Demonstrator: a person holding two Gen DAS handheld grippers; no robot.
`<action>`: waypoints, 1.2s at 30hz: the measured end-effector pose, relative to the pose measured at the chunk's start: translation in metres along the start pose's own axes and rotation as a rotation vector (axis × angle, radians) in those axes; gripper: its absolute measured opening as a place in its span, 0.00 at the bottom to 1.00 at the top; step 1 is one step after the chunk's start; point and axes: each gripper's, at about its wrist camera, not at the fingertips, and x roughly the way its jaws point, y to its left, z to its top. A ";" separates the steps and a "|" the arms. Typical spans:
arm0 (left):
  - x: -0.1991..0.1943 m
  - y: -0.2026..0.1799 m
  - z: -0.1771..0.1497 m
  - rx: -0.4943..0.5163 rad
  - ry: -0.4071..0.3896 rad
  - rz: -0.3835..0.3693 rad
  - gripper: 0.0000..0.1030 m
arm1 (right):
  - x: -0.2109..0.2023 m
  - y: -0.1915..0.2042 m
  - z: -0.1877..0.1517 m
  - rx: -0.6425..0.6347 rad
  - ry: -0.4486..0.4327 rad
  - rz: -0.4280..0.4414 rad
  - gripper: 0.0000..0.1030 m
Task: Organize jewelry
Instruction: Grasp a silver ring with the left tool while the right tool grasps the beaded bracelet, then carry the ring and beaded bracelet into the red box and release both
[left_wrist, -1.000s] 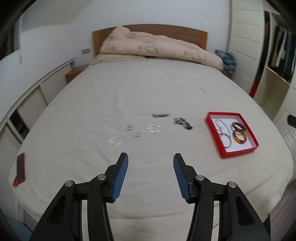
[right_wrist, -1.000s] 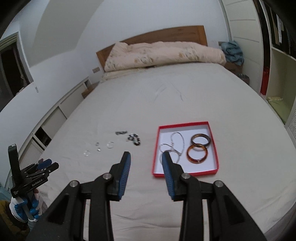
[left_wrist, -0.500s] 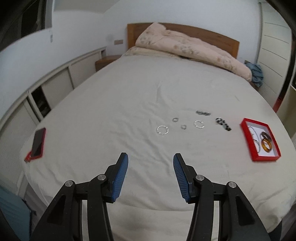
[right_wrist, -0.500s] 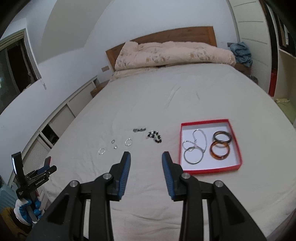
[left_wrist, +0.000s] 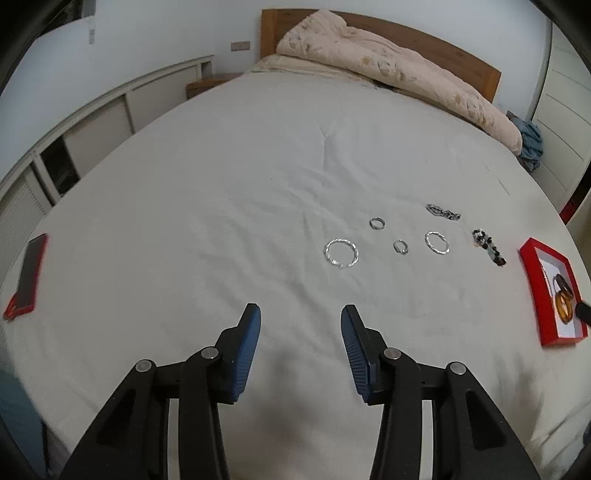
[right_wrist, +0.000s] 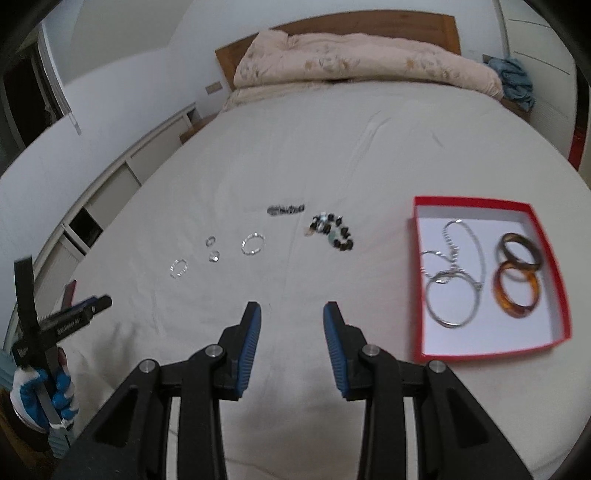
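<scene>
Loose jewelry lies on the white bed: a large silver hoop (left_wrist: 341, 253), two small rings (left_wrist: 377, 223) (left_wrist: 400, 246), a second silver hoop (left_wrist: 437, 242) (right_wrist: 253, 243), a silver chain bracelet (left_wrist: 443, 212) (right_wrist: 286, 209) and a dark beaded bracelet (left_wrist: 488, 246) (right_wrist: 331, 230). A red tray (right_wrist: 484, 202) (left_wrist: 529, 273) holds a silver necklace (right_wrist: 453, 273) and two amber bangles (right_wrist: 516, 291). My left gripper (left_wrist: 300, 316) is open and empty, short of the large hoop. My right gripper (right_wrist: 291, 310) is open and empty, below the beaded bracelet and left of the tray.
A phone in a red case (left_wrist: 27, 275) lies near the bed's left edge. A folded duvet (right_wrist: 354, 61) and wooden headboard (left_wrist: 436, 40) are at the far end. White cabinets (left_wrist: 92, 125) run along the left. The left gripper's handle and gloved hand (right_wrist: 40, 369) show in the right wrist view.
The left gripper's view has moved closer to the rings; the tray has slid to its right edge. The right gripper has moved forward and down toward the bed. Both jaws stay open.
</scene>
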 end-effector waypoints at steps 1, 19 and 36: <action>0.008 -0.002 0.004 0.002 0.006 -0.008 0.42 | 0.009 0.000 0.001 0.000 0.010 -0.001 0.33; 0.102 -0.085 0.051 0.114 0.045 -0.168 0.38 | 0.117 -0.031 0.063 -0.010 0.047 -0.056 0.33; 0.127 -0.088 0.054 0.134 0.060 -0.143 0.18 | 0.195 -0.040 0.082 -0.019 0.135 -0.147 0.45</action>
